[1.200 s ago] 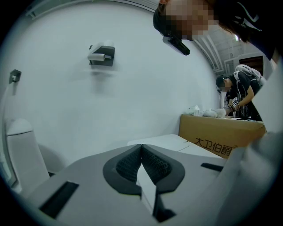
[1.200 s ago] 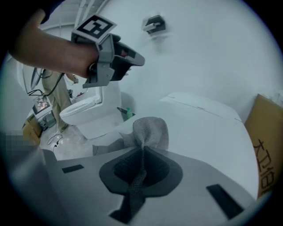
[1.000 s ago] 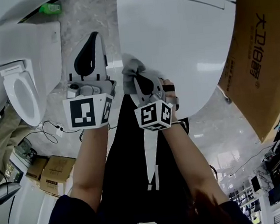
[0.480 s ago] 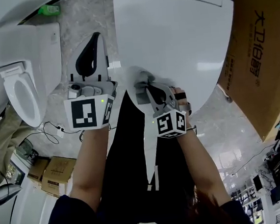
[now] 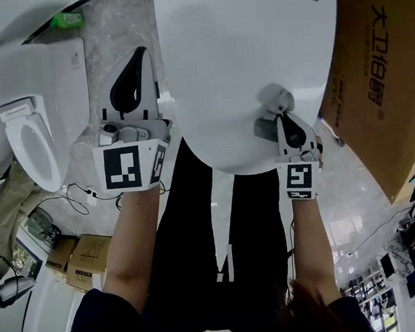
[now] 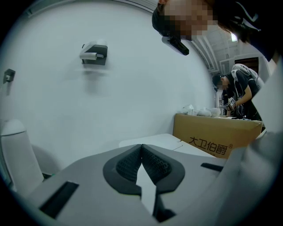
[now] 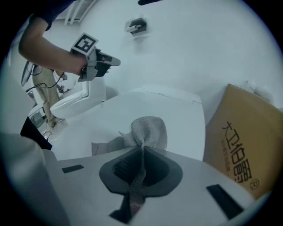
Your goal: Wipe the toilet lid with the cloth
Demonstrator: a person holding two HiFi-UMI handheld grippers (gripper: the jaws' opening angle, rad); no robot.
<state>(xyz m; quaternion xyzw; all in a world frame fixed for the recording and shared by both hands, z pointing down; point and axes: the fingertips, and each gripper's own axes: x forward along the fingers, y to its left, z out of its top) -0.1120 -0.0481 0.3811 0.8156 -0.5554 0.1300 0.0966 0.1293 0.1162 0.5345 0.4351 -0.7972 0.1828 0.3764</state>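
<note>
Toward the lower right of the smooth white toilet lid [image 5: 254, 47], the right tool [image 5: 282, 121] pinches a crumpled grey mesh cloth [image 5: 269, 104] against it. At centre left, the left tool [image 5: 136, 62] holds its ribbed pads [image 6: 128, 164] together, empty.

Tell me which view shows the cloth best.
The right gripper view: the cloth sits close, pinched in the right gripper's jaws. The head view shows it small on the toilet lid; the left gripper view misses it.
</note>
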